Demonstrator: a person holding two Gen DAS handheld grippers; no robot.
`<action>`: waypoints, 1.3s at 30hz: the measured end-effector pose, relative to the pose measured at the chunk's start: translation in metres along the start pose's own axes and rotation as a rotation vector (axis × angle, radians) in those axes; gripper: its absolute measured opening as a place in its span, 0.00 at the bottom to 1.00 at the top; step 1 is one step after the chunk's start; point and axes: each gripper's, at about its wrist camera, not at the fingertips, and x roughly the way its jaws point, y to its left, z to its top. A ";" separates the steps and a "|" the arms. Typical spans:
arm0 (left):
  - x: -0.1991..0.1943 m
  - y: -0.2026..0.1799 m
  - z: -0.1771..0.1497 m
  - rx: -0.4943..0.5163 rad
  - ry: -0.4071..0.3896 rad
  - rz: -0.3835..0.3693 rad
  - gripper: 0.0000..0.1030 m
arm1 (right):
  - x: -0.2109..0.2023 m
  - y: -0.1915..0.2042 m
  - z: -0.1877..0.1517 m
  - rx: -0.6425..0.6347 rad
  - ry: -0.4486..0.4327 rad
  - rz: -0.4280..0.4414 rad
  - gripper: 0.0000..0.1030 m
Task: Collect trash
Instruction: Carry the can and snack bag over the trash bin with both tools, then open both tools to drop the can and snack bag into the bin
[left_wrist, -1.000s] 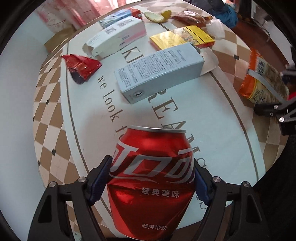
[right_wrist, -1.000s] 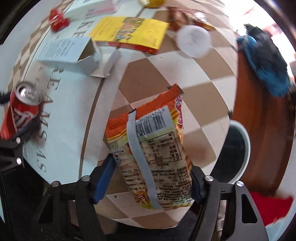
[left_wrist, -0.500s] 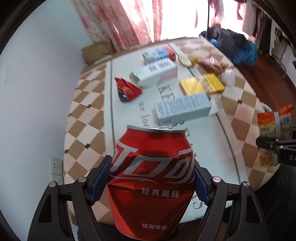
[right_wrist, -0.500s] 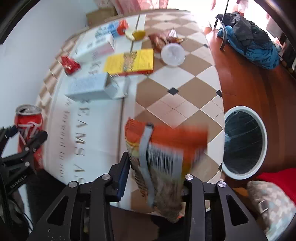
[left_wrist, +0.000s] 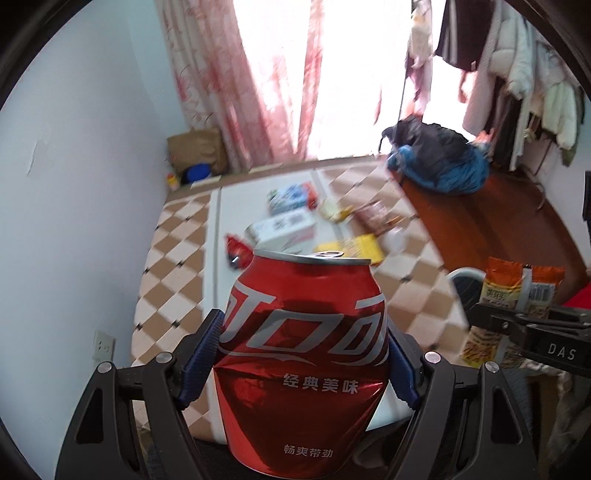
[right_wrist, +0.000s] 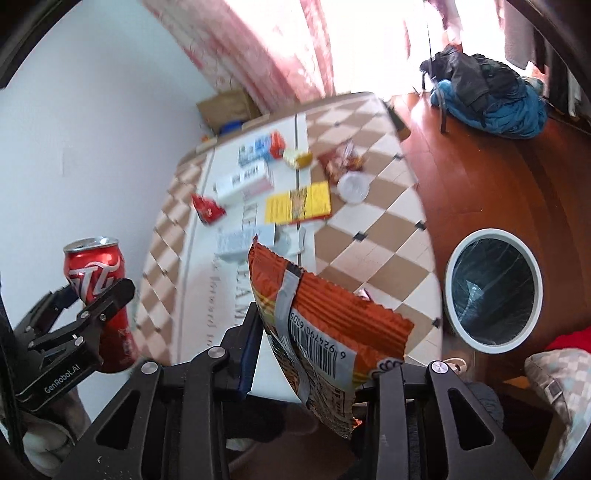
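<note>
My left gripper (left_wrist: 304, 363) is shut on a dented red cola can (left_wrist: 303, 365), held upright high above the table; the can also shows at the left of the right wrist view (right_wrist: 98, 291). My right gripper (right_wrist: 314, 358) is shut on an orange snack bag (right_wrist: 325, 332), also lifted; the bag also shows at the right of the left wrist view (left_wrist: 517, 295). A white-rimmed trash bin (right_wrist: 493, 290) with a dark liner stands on the floor to the right of the table. Several boxes and wrappers lie on the checkered table (right_wrist: 369, 236) below.
On the table lie a yellow packet (right_wrist: 299, 203), a red wrapper (right_wrist: 207, 208), a pale blue box (right_wrist: 243, 240), a white box (right_wrist: 243, 181) and a white lid (right_wrist: 352, 186). A blue and black clothes pile (right_wrist: 487, 96) lies on the wooden floor. A white wall is at the left.
Both grippers have risen well above the table with the can and the snack bag still held. The table trash now looks small and far, and the bin sits closer to the right gripper.
</note>
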 end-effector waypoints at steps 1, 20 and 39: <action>-0.005 -0.007 0.005 0.005 -0.010 -0.012 0.76 | -0.012 -0.004 0.001 0.016 -0.020 0.007 0.35; 0.111 -0.282 0.100 0.155 0.173 -0.432 0.76 | -0.090 -0.277 0.008 0.419 -0.126 -0.153 0.35; 0.269 -0.331 0.061 0.153 0.523 -0.333 0.96 | 0.090 -0.413 -0.005 0.679 0.154 -0.058 0.98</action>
